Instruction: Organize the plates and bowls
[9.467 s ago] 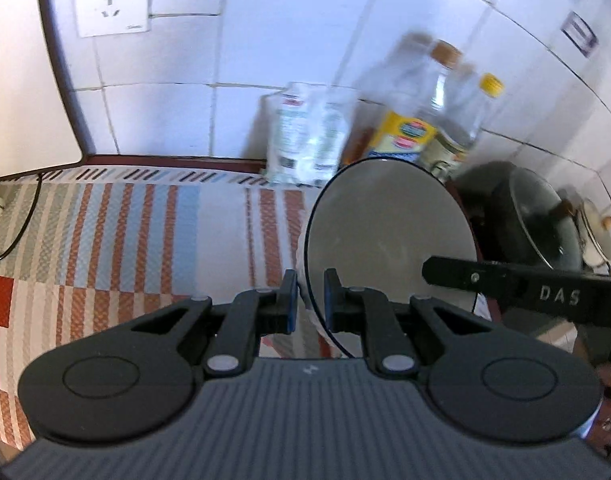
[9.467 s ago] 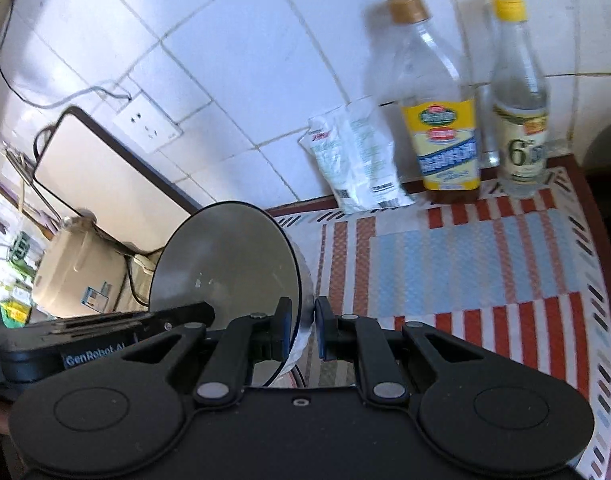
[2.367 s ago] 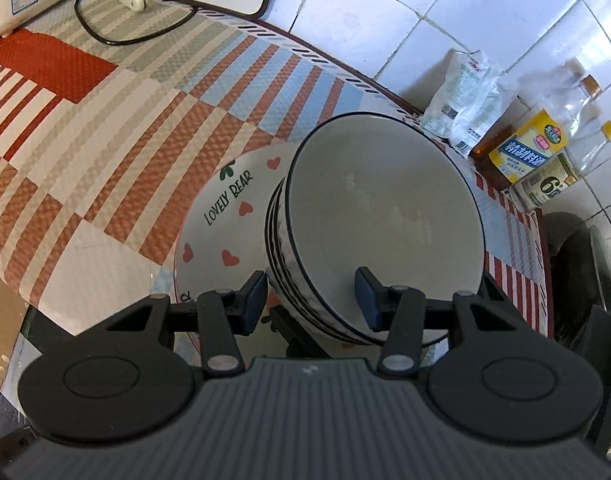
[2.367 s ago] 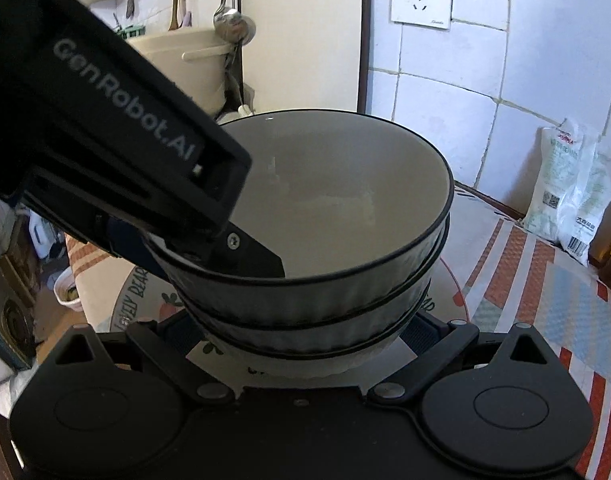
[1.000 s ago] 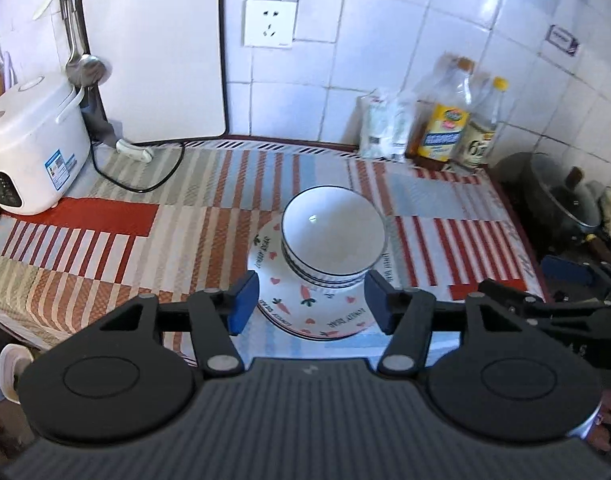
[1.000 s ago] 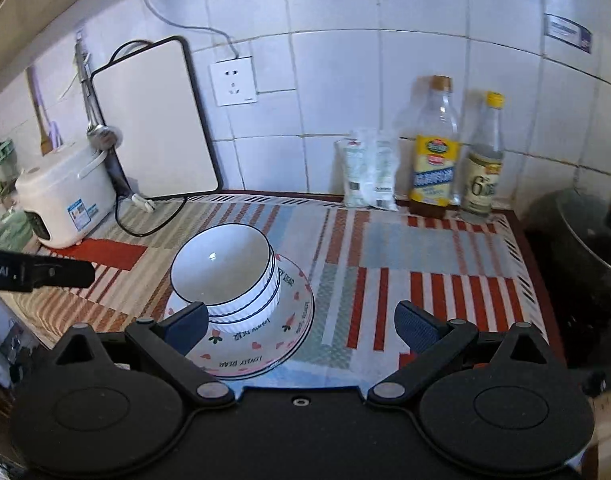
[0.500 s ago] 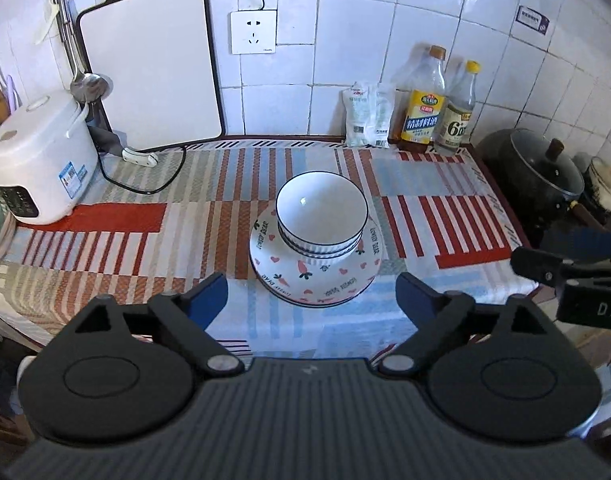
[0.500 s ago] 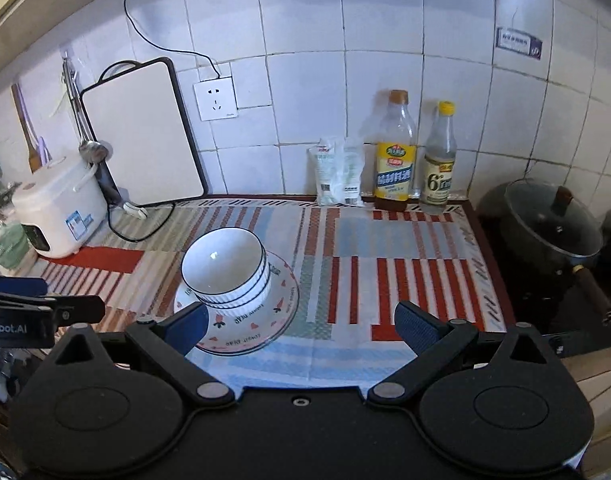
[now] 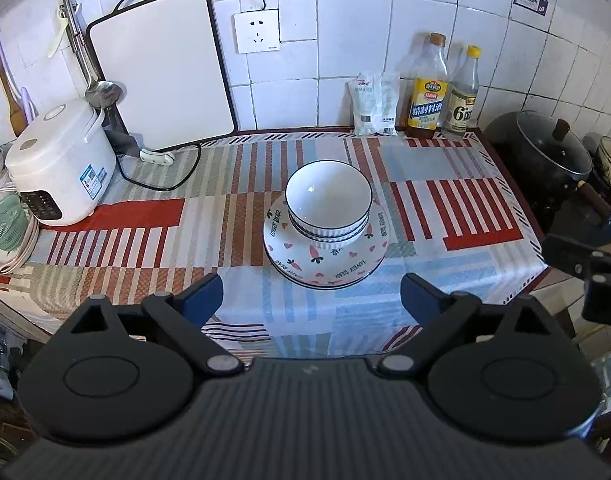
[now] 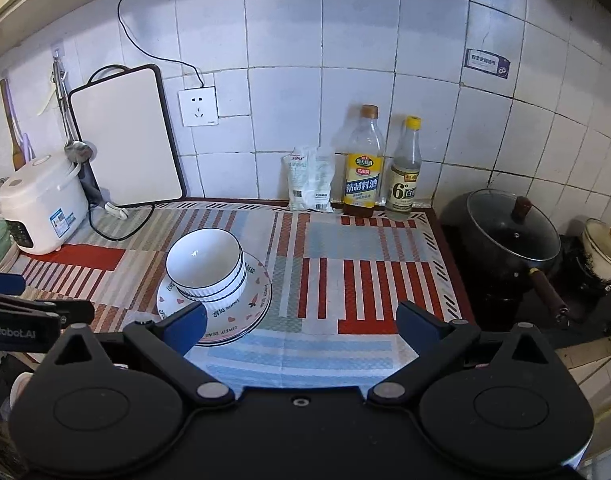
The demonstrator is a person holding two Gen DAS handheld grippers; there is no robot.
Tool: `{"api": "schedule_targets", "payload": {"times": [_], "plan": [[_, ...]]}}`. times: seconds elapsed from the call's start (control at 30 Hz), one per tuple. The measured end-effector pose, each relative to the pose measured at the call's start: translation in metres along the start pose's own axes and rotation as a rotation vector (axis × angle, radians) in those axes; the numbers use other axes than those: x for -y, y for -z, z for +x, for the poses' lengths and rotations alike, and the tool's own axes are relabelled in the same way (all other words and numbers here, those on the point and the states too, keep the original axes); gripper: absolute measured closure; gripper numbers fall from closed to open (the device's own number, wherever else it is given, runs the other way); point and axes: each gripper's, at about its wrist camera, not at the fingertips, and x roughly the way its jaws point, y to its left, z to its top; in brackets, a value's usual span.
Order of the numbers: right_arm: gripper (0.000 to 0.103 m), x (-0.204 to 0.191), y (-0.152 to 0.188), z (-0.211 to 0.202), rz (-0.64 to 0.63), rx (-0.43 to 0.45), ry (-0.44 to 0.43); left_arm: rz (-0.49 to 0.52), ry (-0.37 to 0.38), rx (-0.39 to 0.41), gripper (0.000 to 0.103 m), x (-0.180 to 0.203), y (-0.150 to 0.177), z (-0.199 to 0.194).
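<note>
A stack of white ribbed bowls (image 9: 328,200) with dark rims sits on a short stack of heart-and-carrot patterned plates (image 9: 325,268) in the middle of the striped cloth. My left gripper (image 9: 311,296) hangs above and in front of them, jaws wide and still opening, nothing between them. In the right wrist view the bowls (image 10: 203,266) and plates (image 10: 253,296) lie at the lower left. My right gripper (image 10: 301,326) is open and empty, held back over the counter's front edge. Each gripper shows at the edge of the other's view.
A white rice cooker (image 9: 59,164) and a leaning cutting board (image 9: 161,68) stand at the back left, with a cord on the cloth. Two bottles (image 9: 427,92) and a white bag stand at the back wall. A lidded black pot (image 9: 545,156) sits on the stove at right.
Both grippers have drawn back and up from the stack, so more counter shows. The left jaws have spread from partly open to wide. The bowls and plates have stayed put.
</note>
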Motion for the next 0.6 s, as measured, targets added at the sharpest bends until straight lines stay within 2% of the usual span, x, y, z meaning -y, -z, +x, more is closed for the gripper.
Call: {"api": "schedule_targets", "payload": {"times": [0.6], "plan": [[0.001, -0.001, 0.016, -0.012, -0.026, 0.078, 0.048, -0.025, 0.008, 0.04, 0.007, -0.003, 0.007, -0.01]]}}
